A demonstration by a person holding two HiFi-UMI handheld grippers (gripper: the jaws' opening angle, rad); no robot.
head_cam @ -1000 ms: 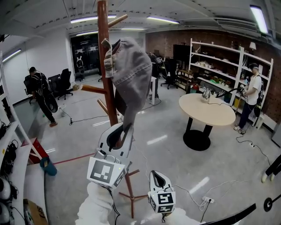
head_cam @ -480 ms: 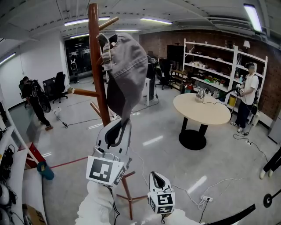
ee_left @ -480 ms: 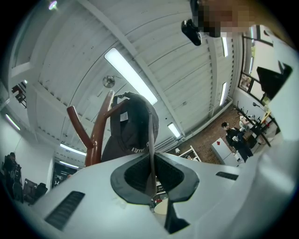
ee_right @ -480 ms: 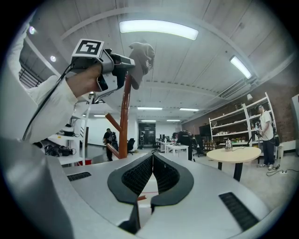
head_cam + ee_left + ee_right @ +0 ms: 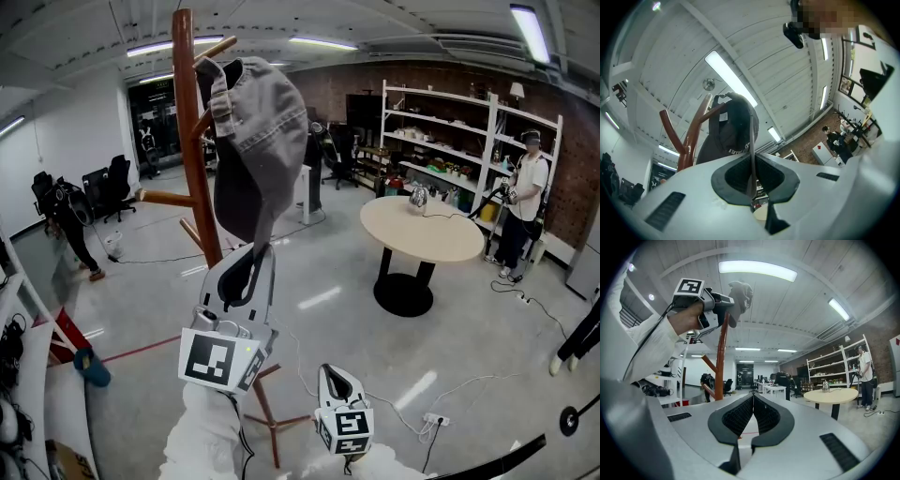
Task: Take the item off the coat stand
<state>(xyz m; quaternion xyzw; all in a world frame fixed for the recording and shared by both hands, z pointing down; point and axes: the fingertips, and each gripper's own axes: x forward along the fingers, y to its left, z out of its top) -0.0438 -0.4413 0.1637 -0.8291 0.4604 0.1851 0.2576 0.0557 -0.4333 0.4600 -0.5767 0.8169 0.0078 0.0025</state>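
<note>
A grey denim cap hangs from an upper peg of the brown wooden coat stand, brim pointing down. My left gripper reaches up from below, and its jaws are closing with the brim's edge pinched between the pads. In the left gripper view the cap rises straight out of the left gripper, beside the stand. My right gripper hangs low near my body, shut and empty. The right gripper view shows the cap and stand up to the left.
A round beige table stands to the right, with white shelves and a person behind it. Another person and office chairs are at the far left. Cables and a power strip lie on the floor.
The left gripper has tightened on the cap's brim and risen slightly. The stand and cap have drifted left in the head view. The right gripper has not moved.
</note>
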